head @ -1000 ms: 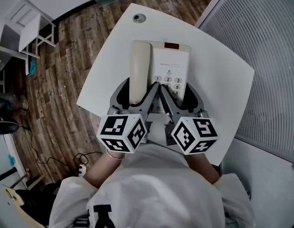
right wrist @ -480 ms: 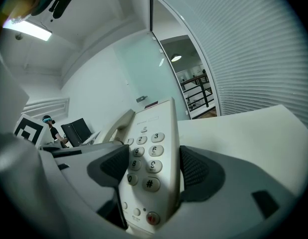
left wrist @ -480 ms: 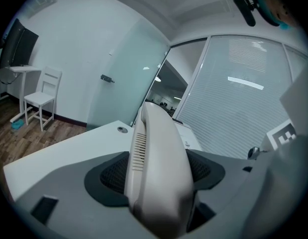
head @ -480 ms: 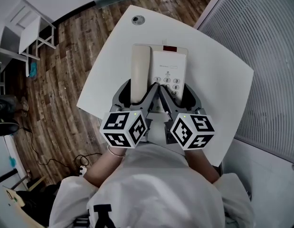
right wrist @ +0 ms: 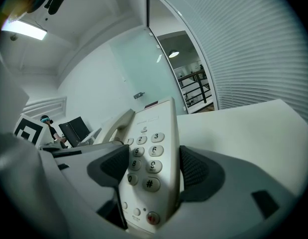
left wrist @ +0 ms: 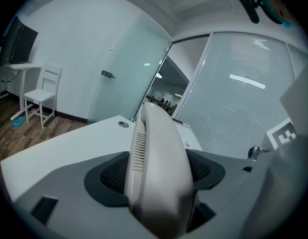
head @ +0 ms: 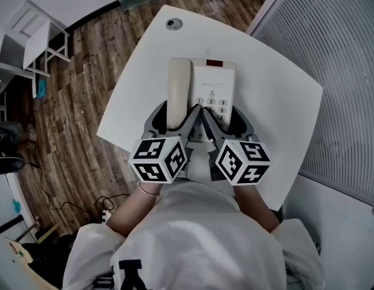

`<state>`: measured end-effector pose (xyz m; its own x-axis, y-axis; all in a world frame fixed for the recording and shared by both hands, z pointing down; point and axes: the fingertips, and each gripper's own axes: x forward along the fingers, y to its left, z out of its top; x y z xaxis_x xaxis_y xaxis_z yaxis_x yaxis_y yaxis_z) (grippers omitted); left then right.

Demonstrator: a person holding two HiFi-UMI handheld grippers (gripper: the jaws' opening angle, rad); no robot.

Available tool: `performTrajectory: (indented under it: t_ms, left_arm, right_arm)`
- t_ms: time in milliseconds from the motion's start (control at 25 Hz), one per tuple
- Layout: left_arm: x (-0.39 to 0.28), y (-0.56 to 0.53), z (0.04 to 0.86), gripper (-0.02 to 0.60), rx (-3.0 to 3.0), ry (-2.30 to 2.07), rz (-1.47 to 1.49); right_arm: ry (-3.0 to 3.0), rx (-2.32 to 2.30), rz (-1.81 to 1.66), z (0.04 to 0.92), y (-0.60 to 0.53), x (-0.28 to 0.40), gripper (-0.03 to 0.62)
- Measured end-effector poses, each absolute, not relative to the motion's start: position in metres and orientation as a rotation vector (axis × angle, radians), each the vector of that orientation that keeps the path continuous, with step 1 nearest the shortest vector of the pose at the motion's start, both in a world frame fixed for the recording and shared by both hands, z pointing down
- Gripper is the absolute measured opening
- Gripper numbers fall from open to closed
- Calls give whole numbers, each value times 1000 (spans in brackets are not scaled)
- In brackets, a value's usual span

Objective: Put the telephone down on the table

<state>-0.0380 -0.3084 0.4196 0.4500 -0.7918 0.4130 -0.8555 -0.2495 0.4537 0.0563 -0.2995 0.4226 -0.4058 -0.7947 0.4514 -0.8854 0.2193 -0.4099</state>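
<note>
In the head view, the cream telephone sat over the middle of the white table, its near end between the two grippers at the centre of the frame. The left gripper was clamped on the lower end of the handset, which lay in its cradle along the phone's left side. The right gripper was clamped on the near end of the keypad section. Their marker cubes stood side by side just below, close to the person's chest. From this steep angle it could not be told whether the phone's underside touched the tabletop or hung just above it.

The left gripper view showed what the head view hid: both dark textured pads pressed against the handset's sides, with the slotted earpiece grille facing the left pad. Beyond, the table ran away to a round cable grommet, and a white chair stood on the wooden floor at the left edge.

The right gripper view showed its pads gripping the phone body on either side of the number keys, digits and the hash key readable, with a red button at the bottom. Only here did the phone's face appear tilted upward, rising away from the jaws. Slatted blinds filled the upper right.
</note>
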Motion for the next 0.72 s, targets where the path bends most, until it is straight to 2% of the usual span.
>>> performTrajectory:
  t_ms: [720]
  left_arm:
    - [-39, -311, 448, 344, 2003, -1348, 178]
  right_arm:
    - [-2278, 1600, 1000, 450, -303, 55, 327]
